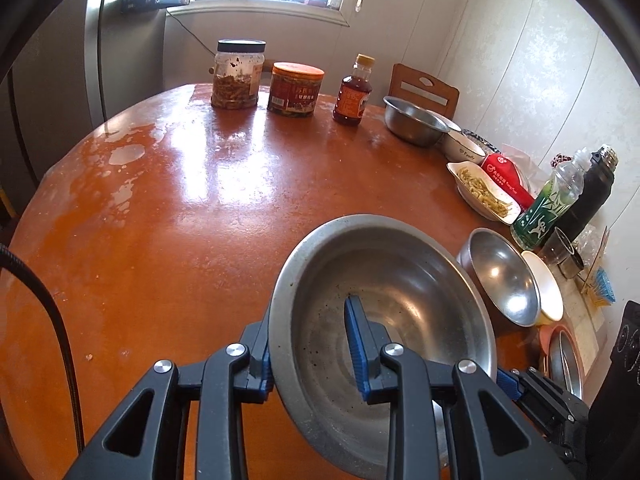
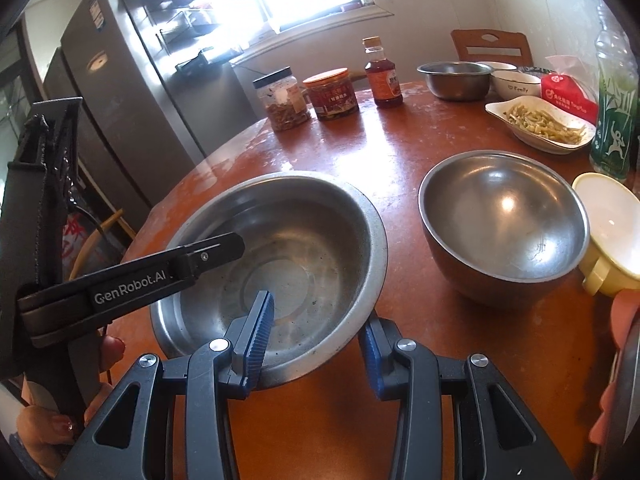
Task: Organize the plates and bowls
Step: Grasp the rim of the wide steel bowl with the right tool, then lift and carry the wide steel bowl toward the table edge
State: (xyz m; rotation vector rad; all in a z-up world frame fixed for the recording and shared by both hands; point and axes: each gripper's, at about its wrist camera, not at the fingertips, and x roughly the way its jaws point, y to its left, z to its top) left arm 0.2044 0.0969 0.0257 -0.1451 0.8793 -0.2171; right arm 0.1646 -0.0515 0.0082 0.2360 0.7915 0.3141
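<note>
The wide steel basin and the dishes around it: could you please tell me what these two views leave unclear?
- Wide steel basin, left wrist view: its near rim is hidden behind the left gripper.
- Yellow bowl, right wrist view: cut off by the right edge.
- Stacked white bowls, left wrist view: partly hidden behind the small steel bowl; their count is unclear.

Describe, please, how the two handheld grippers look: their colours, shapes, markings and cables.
Both grippers are matte black plastic with triangular cut-outs and round silver rivets. Each finger ends in a blue ribbed pad. In the right wrist view, the left gripper bears white lettering "GenRobot.AI" on its finger. A black cable curves along the edge of the left wrist view. No sleeve is visible.
</note>
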